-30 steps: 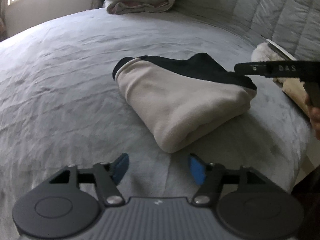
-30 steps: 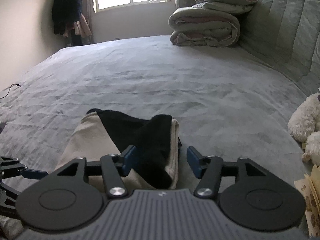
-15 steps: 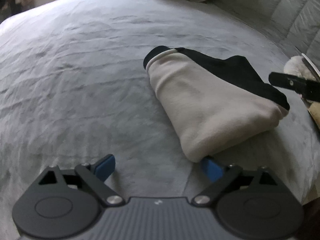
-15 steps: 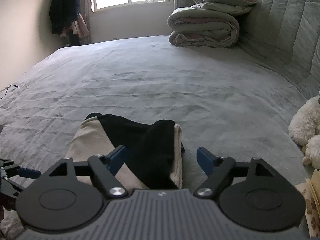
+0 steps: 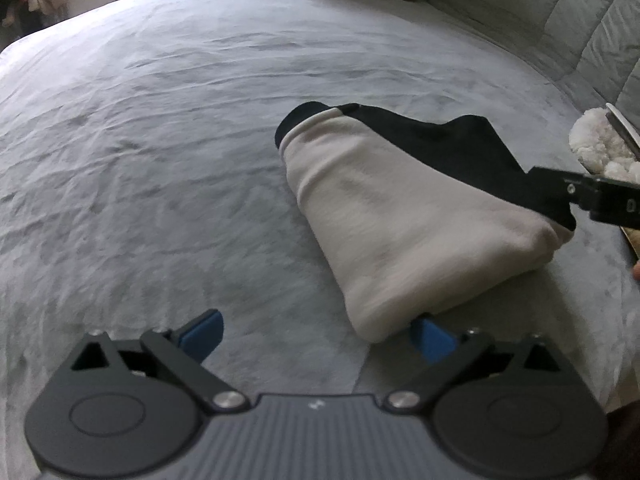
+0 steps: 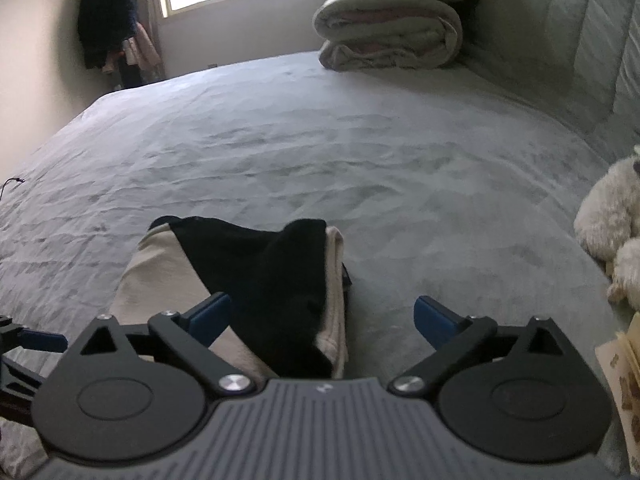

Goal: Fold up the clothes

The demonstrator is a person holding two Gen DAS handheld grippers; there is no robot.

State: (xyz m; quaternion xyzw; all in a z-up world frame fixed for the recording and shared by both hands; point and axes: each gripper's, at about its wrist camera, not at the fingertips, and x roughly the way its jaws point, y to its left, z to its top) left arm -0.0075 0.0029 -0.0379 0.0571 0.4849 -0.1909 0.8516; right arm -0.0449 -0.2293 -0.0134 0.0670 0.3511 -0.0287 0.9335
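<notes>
A folded cream and black garment (image 5: 400, 216) lies on the grey bed (image 5: 160, 140). My left gripper (image 5: 316, 334) hovers at its near corner, jaws still opening wide; the right blue pad (image 5: 434, 338) sits just under the cream fold and only bedsheet lies between the pads. In the right wrist view the same garment (image 6: 264, 280) lies under my right gripper (image 6: 324, 314), whose jaws are opening too; the black end of the garment shows between the pads, which do not press on it. The right gripper's black arm (image 5: 588, 196) juts in at the garment's far end.
A rolled quilt with pillows (image 6: 392, 32) is stacked at the head of the bed by the padded headboard (image 6: 580, 40). A white plush toy (image 6: 612, 232) and a paper booklet (image 6: 624, 380) lie at the right edge. Dark clothes (image 6: 104, 32) hang by the window.
Both grippers' jaws have spread wide. The left gripper shifted left, so the garment now sits toward the right of its view. The right gripper stayed over the garment's black end.
</notes>
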